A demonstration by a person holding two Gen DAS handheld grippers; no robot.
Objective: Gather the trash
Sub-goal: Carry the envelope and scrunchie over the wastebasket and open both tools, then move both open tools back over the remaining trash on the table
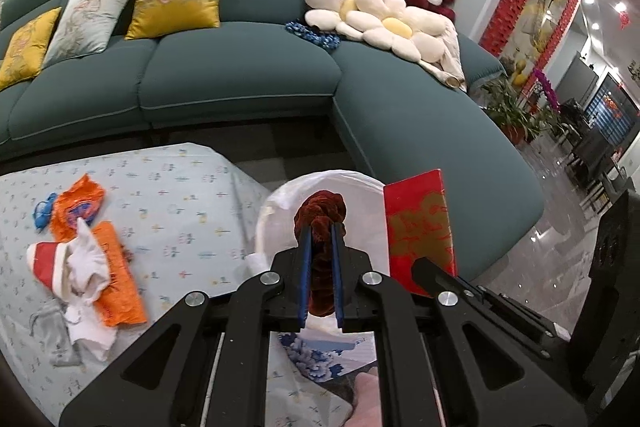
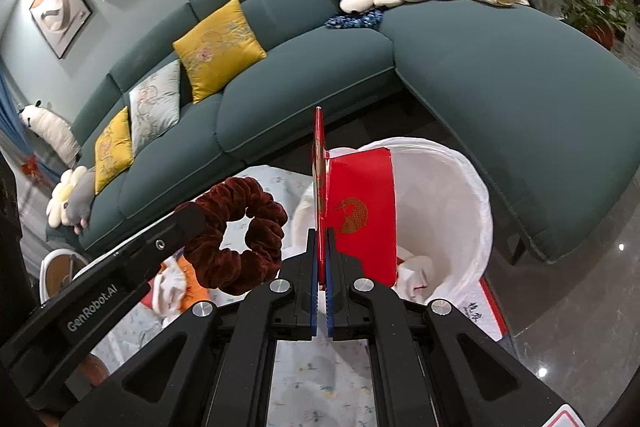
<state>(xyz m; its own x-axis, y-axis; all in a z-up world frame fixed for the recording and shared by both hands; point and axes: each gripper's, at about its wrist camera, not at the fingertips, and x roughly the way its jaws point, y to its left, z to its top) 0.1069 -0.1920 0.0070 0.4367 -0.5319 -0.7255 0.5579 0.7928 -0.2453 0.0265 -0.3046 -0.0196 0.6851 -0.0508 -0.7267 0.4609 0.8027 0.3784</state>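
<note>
Left gripper [image 1: 320,227] pinches a brown scrunchie [image 1: 320,211] — right gripper [image 2: 323,235] clamps a red envelope [image 2: 360,211] — both above the white-lined bin [image 2: 460,195].

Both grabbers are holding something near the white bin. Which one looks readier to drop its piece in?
Probably the right gripper: its red envelope already hangs over the white-lined bin. The left gripper's scrunchie sits nearer the rim.

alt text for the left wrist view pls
The left claw is shut on a dark red scrunchie above a white-lined trash bin, with a red envelope held beside it. Wrappers lie on the table's patterned cloth.
</note>
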